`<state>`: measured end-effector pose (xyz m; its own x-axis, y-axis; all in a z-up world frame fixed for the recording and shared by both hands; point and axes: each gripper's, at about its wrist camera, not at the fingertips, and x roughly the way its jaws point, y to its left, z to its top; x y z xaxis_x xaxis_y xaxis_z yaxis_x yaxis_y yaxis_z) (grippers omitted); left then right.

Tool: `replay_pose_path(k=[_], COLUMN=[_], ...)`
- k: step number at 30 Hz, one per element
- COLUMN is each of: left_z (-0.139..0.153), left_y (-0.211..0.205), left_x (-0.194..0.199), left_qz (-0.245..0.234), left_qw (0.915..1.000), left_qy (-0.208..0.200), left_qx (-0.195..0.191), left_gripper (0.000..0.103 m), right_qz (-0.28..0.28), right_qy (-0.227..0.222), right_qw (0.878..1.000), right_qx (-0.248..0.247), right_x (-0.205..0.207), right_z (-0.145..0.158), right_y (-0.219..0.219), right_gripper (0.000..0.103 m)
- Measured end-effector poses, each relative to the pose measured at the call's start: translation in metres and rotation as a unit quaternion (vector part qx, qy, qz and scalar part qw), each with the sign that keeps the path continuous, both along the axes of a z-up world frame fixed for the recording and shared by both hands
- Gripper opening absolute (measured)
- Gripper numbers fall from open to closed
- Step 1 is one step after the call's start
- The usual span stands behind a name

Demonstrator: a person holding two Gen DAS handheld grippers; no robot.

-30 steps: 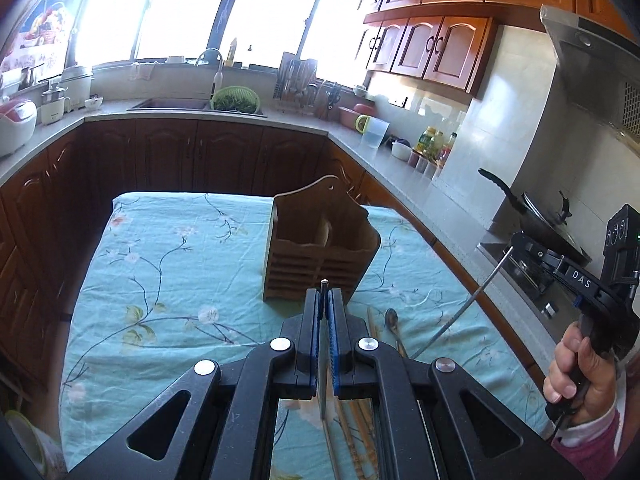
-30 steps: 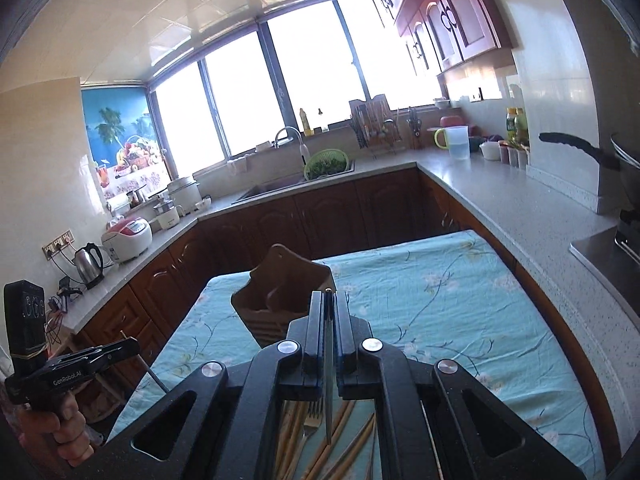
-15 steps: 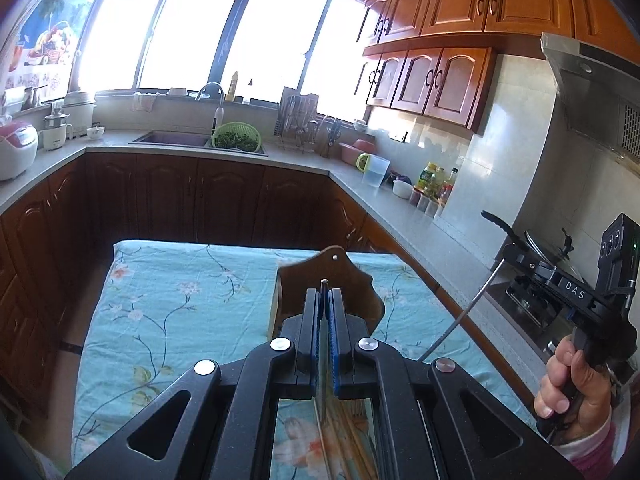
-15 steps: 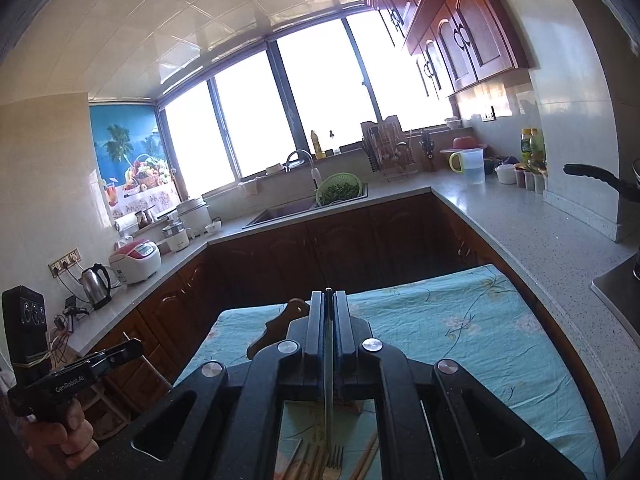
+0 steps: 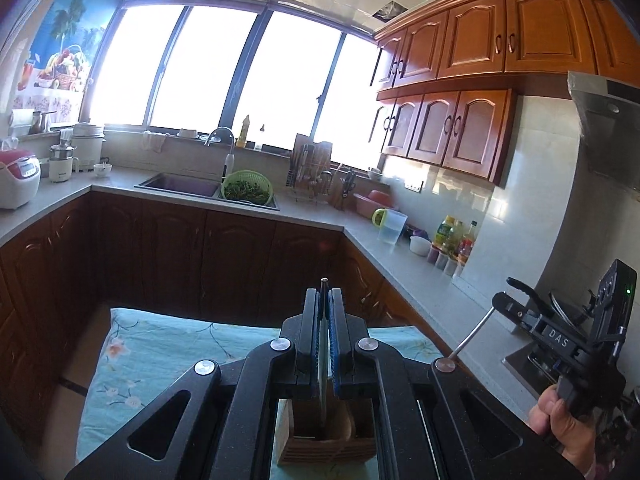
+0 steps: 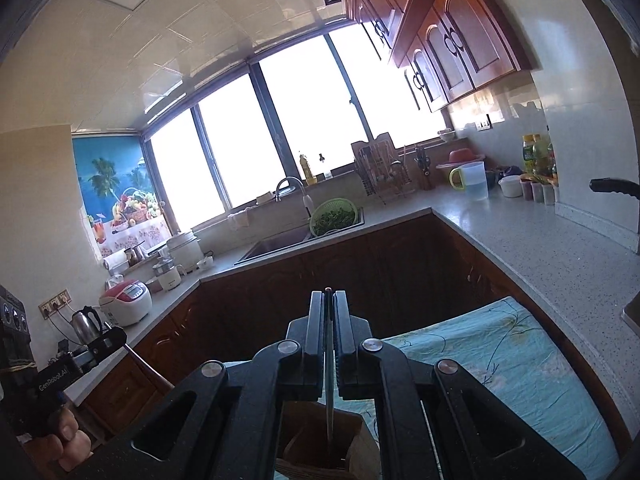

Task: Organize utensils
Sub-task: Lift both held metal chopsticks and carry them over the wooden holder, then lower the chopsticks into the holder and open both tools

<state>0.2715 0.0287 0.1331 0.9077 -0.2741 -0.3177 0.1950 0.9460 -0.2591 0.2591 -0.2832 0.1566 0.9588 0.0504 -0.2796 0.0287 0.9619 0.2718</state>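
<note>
My left gripper is shut on a thin metal utensil that hangs down into the wooden utensil holder right below it. My right gripper is shut on a metal fork, its lower end over or inside the same holder. The right gripper also shows at the right of the left wrist view, with its utensil's handle slanting down. The holder stands on a blue floral tablecloth. The other utensils on the table are hidden.
A grey L-shaped counter runs behind and right of the table, with a sink, a green colander, a jug and bottles. A stove with a pan is at the right. The table's far edge faces dark cabinets.
Both grippers have risen and tilted up with their utensils and moved over the holder. The holder has dropped from mid-frame to the bottom edge of both views.
</note>
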Motion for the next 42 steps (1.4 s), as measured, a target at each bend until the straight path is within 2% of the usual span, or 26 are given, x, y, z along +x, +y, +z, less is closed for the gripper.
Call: replay_pose_path(k=[6,12,15,21,25,27,28,29,30,31,32,33,37,39,42], left_z=[-0.062,-0.102,-0.107,-0.089,-0.082,-0.083,-0.083,-0.081,-0.080,-0.080,-0.079,-0.078,-0.075,-0.075,-0.075], left_y=[-0.012,-0.023,-0.026,-0.025,-0.021,-0.016,-0.012,-0.010,-0.008,-0.006,-0.005,-0.004,0.002,0.005,0.008], left_x=[0.041,0.068,0.083,0.097,0.090,0.081,0.076,0.075,0.073,0.070,0.069,0.067,0.052,0.041,0.024], left_qz=[0.027,0.036,0.033,0.032,0.033,0.037,0.041,0.049,0.054,0.056,0.057,0.058,0.068,0.068,0.071], left_qw=[0.9991,0.9973,0.9969,0.9969,0.9969,0.9965,0.9962,0.9958,0.9958,0.9960,0.9959,0.9957,0.9954,0.9955,0.9951], left_qy=[0.029,0.059,0.068,0.070,0.069,0.073,0.075,0.076,0.071,0.065,0.065,0.067,0.062,0.059,0.062], left_qx=[-0.014,-0.026,-0.022,-0.020,-0.016,-0.014,-0.015,-0.018,-0.023,-0.027,-0.027,-0.027,-0.026,-0.028,-0.030], left_gripper=[0.002,0.002,0.003,0.004,0.004,0.012,0.028,0.048,0.053,0.056,0.056,0.056,0.070,0.074,0.079], right_qz=[-0.003,-0.008,-0.008,-0.006,-0.008,-0.005,-0.003,-0.003,-0.004,-0.004,0.000,0.004,0.002,0.005,0.003], right_qy=[0.017,0.036,0.046,0.049,0.052,0.056,0.058,0.058,0.059,0.057,0.051,0.043,0.015,0.009,0.007], right_qw=[1.000,0.999,0.999,0.999,0.998,0.998,0.998,0.998,0.998,0.998,0.998,0.999,0.999,0.999,0.998], right_qx=[0.012,0.018,0.015,0.015,0.016,0.019,0.020,0.019,0.016,0.017,0.023,0.031,0.043,0.053,0.054], right_x=[0.023,0.034,0.038,0.040,0.041,0.041,0.041,0.041,0.040,0.038,0.036,0.032,0.013,0.004,-0.014], right_z=[-0.048,-0.079,-0.085,-0.085,-0.085,-0.085,-0.085,-0.085,-0.084,-0.082,-0.081,-0.079,-0.069,-0.066,-0.064], right_y=[-0.002,-0.006,-0.006,-0.006,-0.007,-0.008,-0.008,-0.008,-0.008,-0.008,-0.009,-0.011,-0.017,-0.020,-0.023], right_gripper=[0.004,0.004,0.004,0.004,0.005,0.009,0.010,0.011,0.019,0.040,0.053,0.074,0.083,0.092,0.093])
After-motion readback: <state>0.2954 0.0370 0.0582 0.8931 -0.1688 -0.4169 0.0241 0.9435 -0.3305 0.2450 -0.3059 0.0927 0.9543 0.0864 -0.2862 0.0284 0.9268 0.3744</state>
